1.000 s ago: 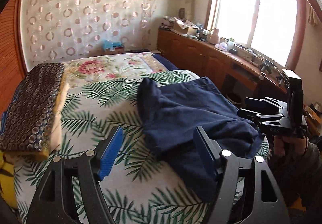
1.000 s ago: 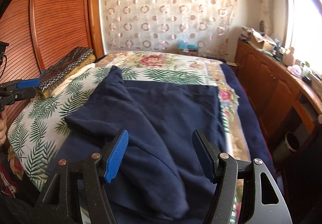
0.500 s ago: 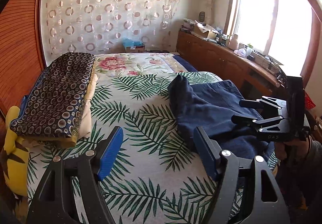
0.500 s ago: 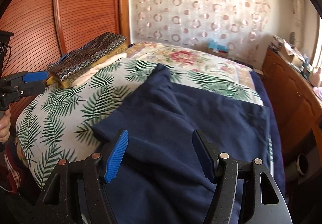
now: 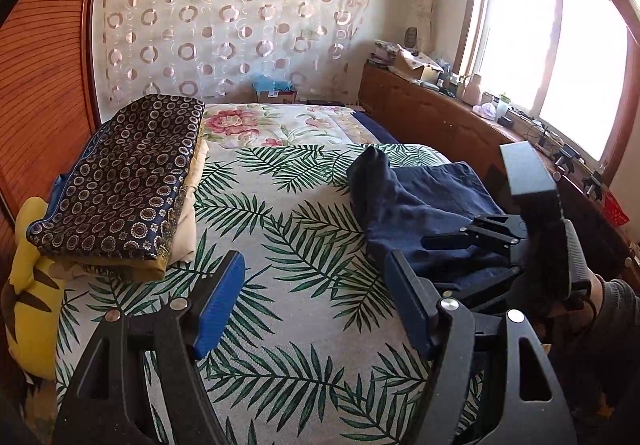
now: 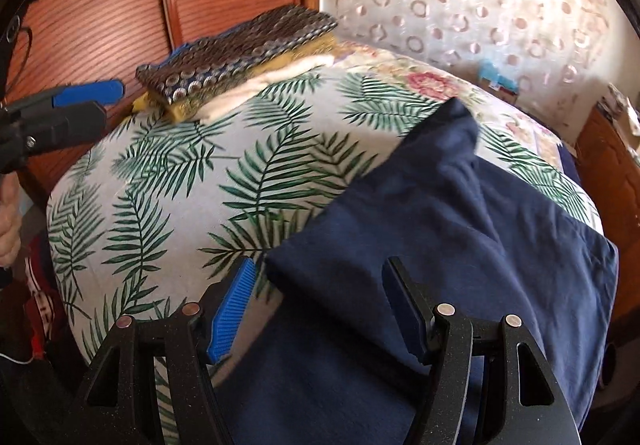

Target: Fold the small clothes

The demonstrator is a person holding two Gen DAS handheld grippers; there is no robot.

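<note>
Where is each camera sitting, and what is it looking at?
Left wrist: rides the left gripper, looks along the bed toward curtain and window; its jaws stand open; right gripper shows.
Right wrist: rides the right gripper, open over the navy garment; left gripper shows.
Shared: garment, palm-leaf bedspread, folded patterned pile.

A plain navy garment point(image 6: 460, 229) is seen on a bedsheet point(image 5: 280, 229) printed with green palm leaves on white. The folded cloth point(image 5: 120, 181) is patterned with small rings on dark blue. Blue pads point(image 5: 218, 305) are carried by black tongs.
</note>
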